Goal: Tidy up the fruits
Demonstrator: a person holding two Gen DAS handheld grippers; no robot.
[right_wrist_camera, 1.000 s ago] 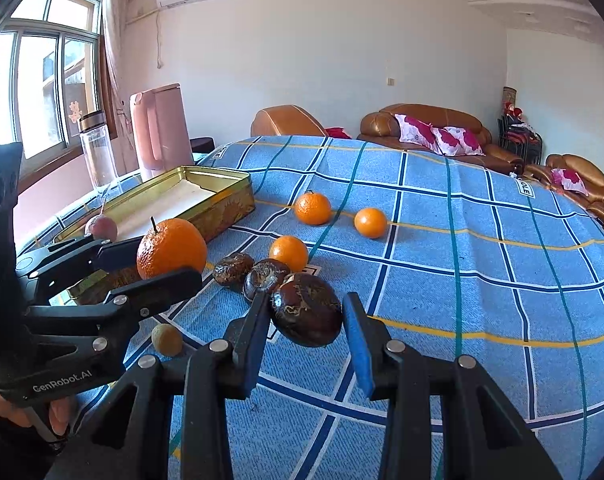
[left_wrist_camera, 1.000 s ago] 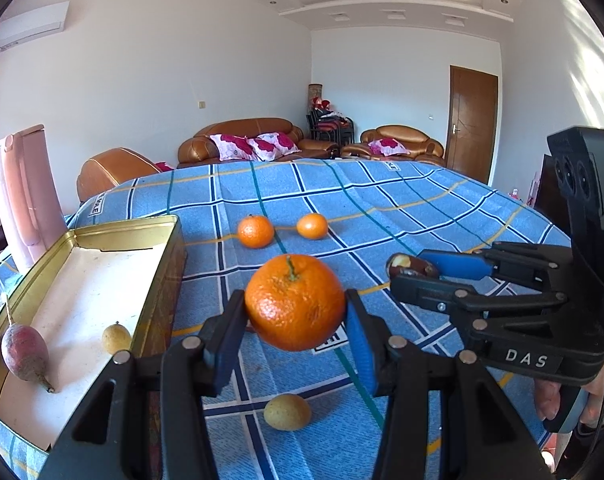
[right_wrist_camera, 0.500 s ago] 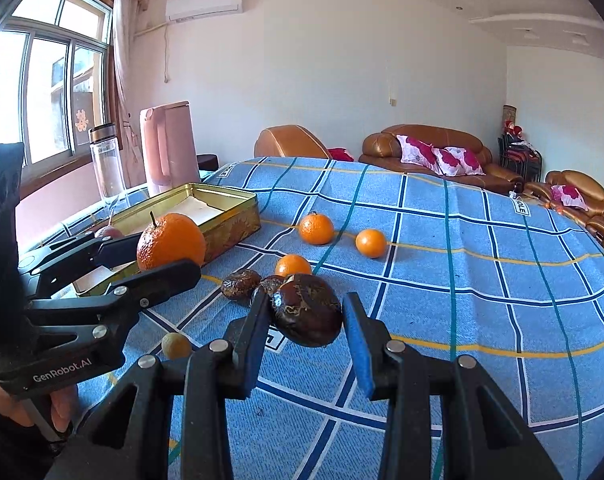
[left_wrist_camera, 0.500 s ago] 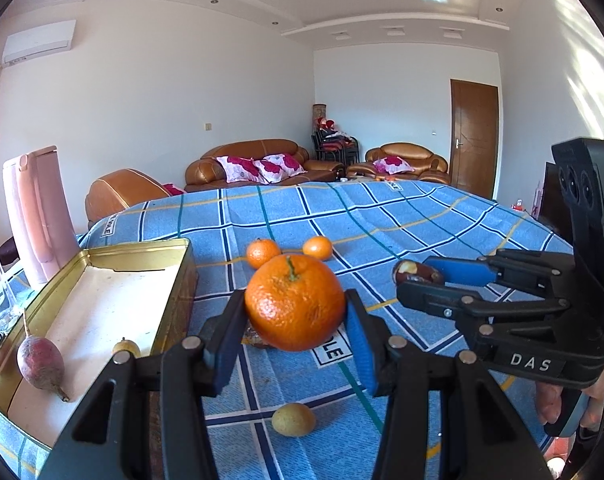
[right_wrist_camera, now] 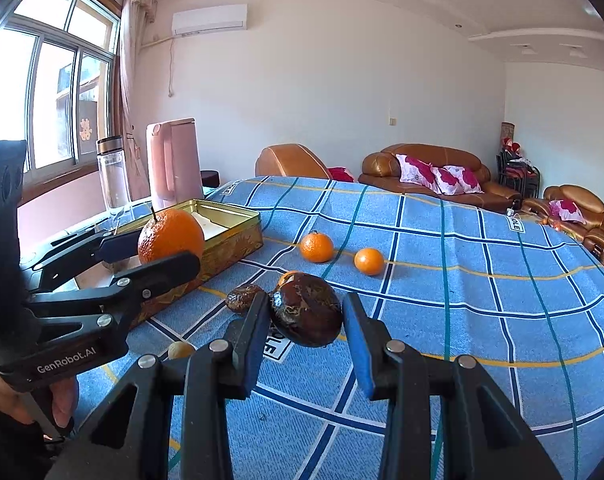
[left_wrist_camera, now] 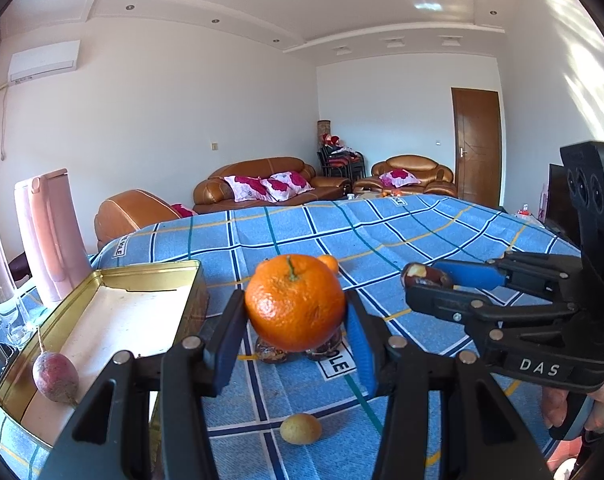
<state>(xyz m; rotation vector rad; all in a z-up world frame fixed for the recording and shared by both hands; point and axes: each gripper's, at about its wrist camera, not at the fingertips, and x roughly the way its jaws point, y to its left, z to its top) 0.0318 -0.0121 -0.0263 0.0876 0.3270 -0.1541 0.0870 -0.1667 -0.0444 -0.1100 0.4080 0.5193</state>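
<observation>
My left gripper [left_wrist_camera: 296, 314] is shut on a big orange [left_wrist_camera: 294, 303] and holds it above the blue checked tablecloth, right of the gold tin tray [left_wrist_camera: 142, 276]. It also shows in the right wrist view [right_wrist_camera: 164, 246] with the orange [right_wrist_camera: 170, 236]. My right gripper [right_wrist_camera: 306, 322] is shut on a dark brown wrinkled fruit [right_wrist_camera: 306, 314], raised above the cloth; it shows in the left wrist view [left_wrist_camera: 427, 280]. The tray holds a reddish fruit [left_wrist_camera: 55, 377]. Two small oranges [right_wrist_camera: 317, 246] [right_wrist_camera: 368, 261] lie further back.
A small yellow-green fruit [left_wrist_camera: 300, 428] and dark fruits [right_wrist_camera: 244, 298] lie on the cloth below the grippers. A pink kettle [right_wrist_camera: 174, 164] and a clear bottle [right_wrist_camera: 112, 172] stand beyond the tray at the table's left edge. Sofas stand behind the table.
Both grippers have risen and tilted up with their fruits still held; the table looks lower in both views. The left gripper's orange now hides the small oranges behind it.
</observation>
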